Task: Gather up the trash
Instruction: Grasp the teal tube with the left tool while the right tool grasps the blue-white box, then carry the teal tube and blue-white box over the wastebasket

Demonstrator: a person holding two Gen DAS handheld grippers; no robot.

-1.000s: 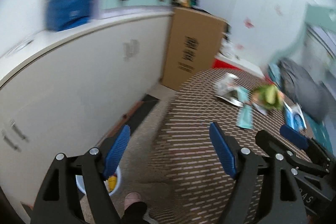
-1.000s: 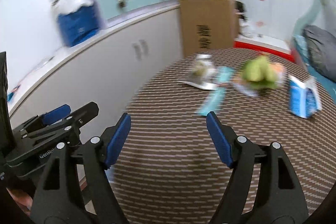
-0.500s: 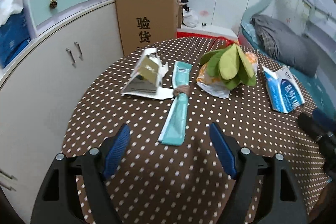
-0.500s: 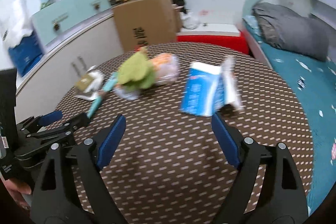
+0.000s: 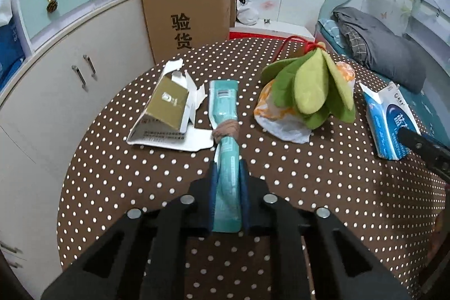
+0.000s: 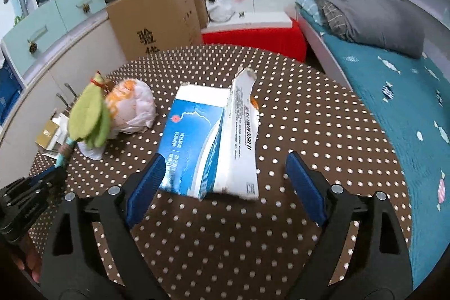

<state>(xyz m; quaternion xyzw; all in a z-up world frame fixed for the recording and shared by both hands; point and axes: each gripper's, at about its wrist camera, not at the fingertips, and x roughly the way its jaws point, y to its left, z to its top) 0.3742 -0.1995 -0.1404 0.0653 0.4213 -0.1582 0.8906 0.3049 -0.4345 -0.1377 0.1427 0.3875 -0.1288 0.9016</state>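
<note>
On the round brown polka-dot table [image 5: 323, 187] lies a long teal packet [image 5: 225, 114] with a brown band around its middle. My left gripper [image 5: 228, 187] is shut on the packet's near end. A torn gold-and-white carton [image 5: 168, 114] lies to its left. A crumpled orange-and-white bag [image 5: 278, 117] under green felt leaves [image 5: 312, 86] lies to its right. My right gripper [image 6: 225, 182] is open, its fingers either side of the near end of a torn blue-and-white box [image 6: 208, 142], also seen in the left wrist view [image 5: 391, 123].
A white cabinet [image 5: 56, 92] curves along the table's left. A tall cardboard box [image 5: 185, 16] stands behind the table, next to a red block [image 6: 253, 38]. A bed with a teal sheet [image 6: 393, 92] and a grey bundle [image 6: 365, 16] runs along the right.
My left gripper moved forward and closed on the teal packet's near end. My right gripper swung right and advanced so the blue-and-white box sits between its open fingers.
</note>
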